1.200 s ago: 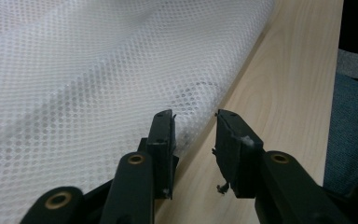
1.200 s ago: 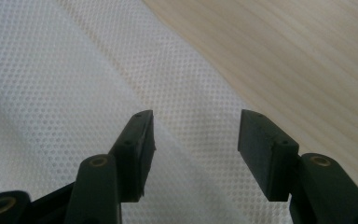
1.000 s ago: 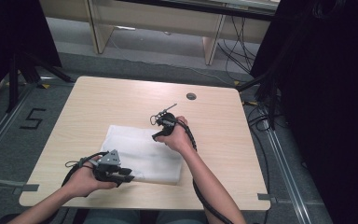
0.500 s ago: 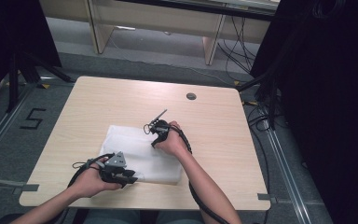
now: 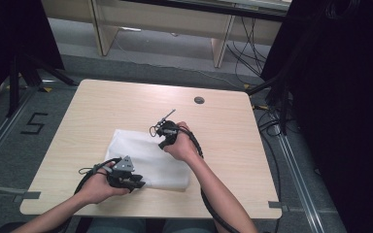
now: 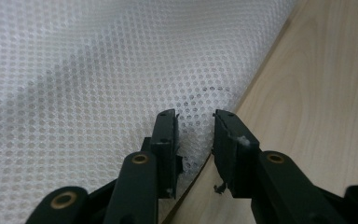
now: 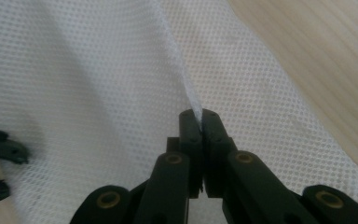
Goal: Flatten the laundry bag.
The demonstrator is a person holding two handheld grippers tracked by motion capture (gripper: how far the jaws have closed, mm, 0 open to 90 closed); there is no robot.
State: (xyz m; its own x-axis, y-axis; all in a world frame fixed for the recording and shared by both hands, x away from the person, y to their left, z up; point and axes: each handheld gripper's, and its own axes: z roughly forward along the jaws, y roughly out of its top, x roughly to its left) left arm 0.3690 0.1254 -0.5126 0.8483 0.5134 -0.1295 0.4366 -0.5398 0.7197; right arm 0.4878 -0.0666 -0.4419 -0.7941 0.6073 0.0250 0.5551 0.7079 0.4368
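White mesh cloth (image 5: 148, 158) lies flat on the near half of the wooden table (image 5: 102, 107), between the two hands. From above it reads as a plain pale rectangle; the weave is lost. The left gripper view gives that detail: a fine net of small round holes, slightly rumpled, its near edge (image 6: 223, 100) running diagonally across the bare wood. The right gripper view shows a fold of the same net pulled up into a thin ridge (image 7: 177, 70).

The right gripper (image 7: 200, 114) has just been closing and its jaws now stand clamped together on that ridge of cloth. The left gripper (image 6: 195, 116) has its jaws apart at the cloth's edge, narrowing a little, with the mesh lying between them and not pressed by either pad.

The high view alone takes in the floor, where a taped "5" (image 5: 31, 124) sits left of the table, and a dark round cable hole (image 5: 199, 100) near the table's far edge.
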